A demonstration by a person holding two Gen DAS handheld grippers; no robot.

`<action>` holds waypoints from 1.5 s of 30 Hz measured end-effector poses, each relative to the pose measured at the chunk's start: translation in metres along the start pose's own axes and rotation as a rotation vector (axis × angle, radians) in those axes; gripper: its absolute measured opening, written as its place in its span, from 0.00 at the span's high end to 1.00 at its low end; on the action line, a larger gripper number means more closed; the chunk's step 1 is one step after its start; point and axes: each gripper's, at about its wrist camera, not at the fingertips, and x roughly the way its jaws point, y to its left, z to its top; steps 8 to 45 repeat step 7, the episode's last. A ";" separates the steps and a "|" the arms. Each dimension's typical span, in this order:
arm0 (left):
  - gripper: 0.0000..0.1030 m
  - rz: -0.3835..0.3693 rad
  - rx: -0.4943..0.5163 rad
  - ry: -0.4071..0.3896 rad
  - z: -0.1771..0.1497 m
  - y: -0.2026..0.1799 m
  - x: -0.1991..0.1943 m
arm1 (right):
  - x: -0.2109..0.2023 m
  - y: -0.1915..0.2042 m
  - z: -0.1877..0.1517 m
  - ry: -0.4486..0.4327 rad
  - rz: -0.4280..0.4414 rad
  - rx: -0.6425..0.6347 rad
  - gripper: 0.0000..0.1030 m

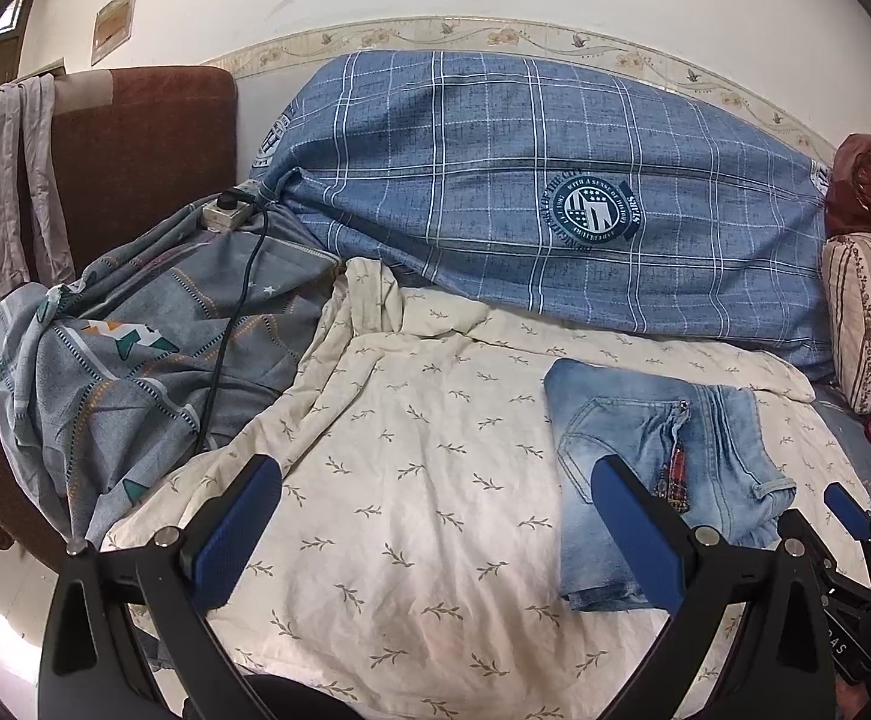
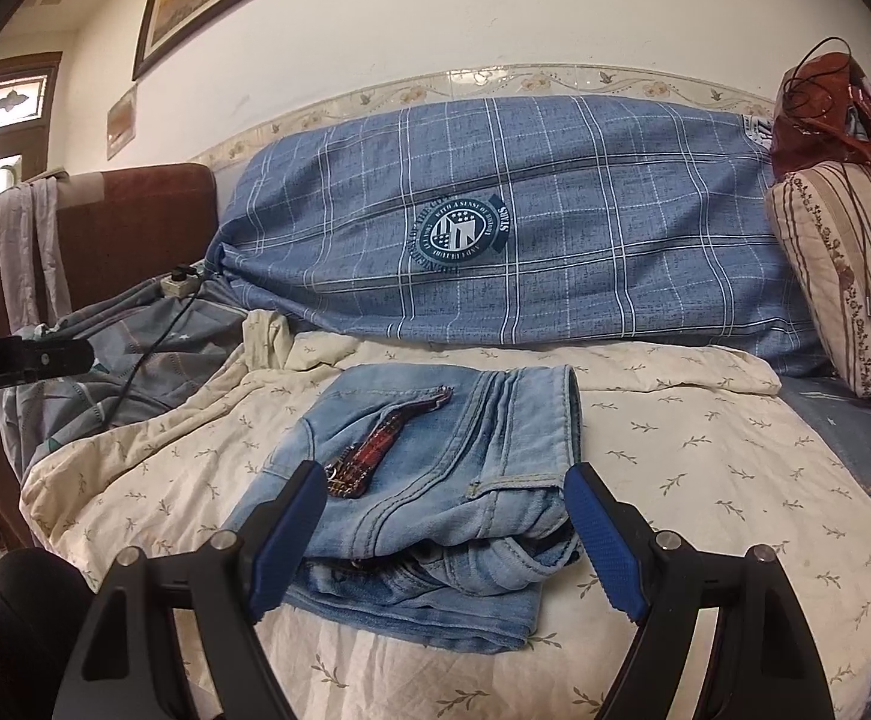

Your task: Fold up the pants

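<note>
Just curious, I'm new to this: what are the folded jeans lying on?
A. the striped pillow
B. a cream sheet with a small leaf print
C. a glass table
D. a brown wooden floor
B: the folded jeans lie flat on the cream leaf-print sheet, with the striped pillow well off to the right.

Two black-framed grippers, left gripper (image 1: 435,516) and right gripper (image 2: 444,531), with textured blue pads and silver screws.

Faded denim pants (image 2: 435,480) lie on a matt, wrinkled cotton sheet (image 2: 705,468).
</note>
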 end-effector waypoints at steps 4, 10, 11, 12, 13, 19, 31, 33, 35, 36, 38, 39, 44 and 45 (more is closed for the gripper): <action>0.01 -0.017 -0.001 -0.001 -0.002 0.002 0.005 | 0.005 0.005 -0.001 0.010 0.007 -0.010 0.19; 0.01 -0.019 -0.007 0.021 0.000 0.005 0.014 | 0.007 0.000 0.002 0.015 0.025 0.020 0.19; 0.01 -0.019 -0.007 0.021 0.000 0.005 0.014 | 0.007 0.000 0.002 0.015 0.025 0.020 0.19; 0.01 -0.019 -0.007 0.021 0.000 0.005 0.014 | 0.007 0.000 0.002 0.015 0.025 0.020 0.19; 0.01 -0.019 -0.007 0.021 0.000 0.005 0.014 | 0.007 0.000 0.002 0.015 0.025 0.020 0.19; 0.01 -0.019 -0.007 0.021 0.000 0.005 0.014 | 0.007 0.000 0.002 0.015 0.025 0.020 0.19; 0.01 -0.019 -0.007 0.021 0.000 0.005 0.014 | 0.007 0.000 0.002 0.015 0.025 0.020 0.19; 0.01 -0.019 -0.007 0.021 0.000 0.005 0.014 | 0.007 0.000 0.002 0.015 0.025 0.020 0.19; 0.01 -0.019 -0.007 0.021 0.000 0.005 0.014 | 0.007 0.000 0.002 0.015 0.025 0.020 0.19; 0.01 -0.019 -0.007 0.021 0.000 0.005 0.014 | 0.007 0.000 0.002 0.015 0.025 0.020 0.19; 0.01 -0.019 -0.007 0.021 0.000 0.005 0.014 | 0.007 0.000 0.002 0.015 0.025 0.020 0.19; 0.01 -0.019 -0.007 0.021 0.000 0.005 0.014 | 0.007 0.000 0.002 0.015 0.025 0.020 0.19; 0.01 -0.019 -0.007 0.021 0.000 0.005 0.014 | 0.007 0.000 0.002 0.015 0.025 0.020 0.19; 0.01 -0.019 -0.007 0.021 0.000 0.005 0.014 | 0.007 0.000 0.002 0.015 0.025 0.020 0.19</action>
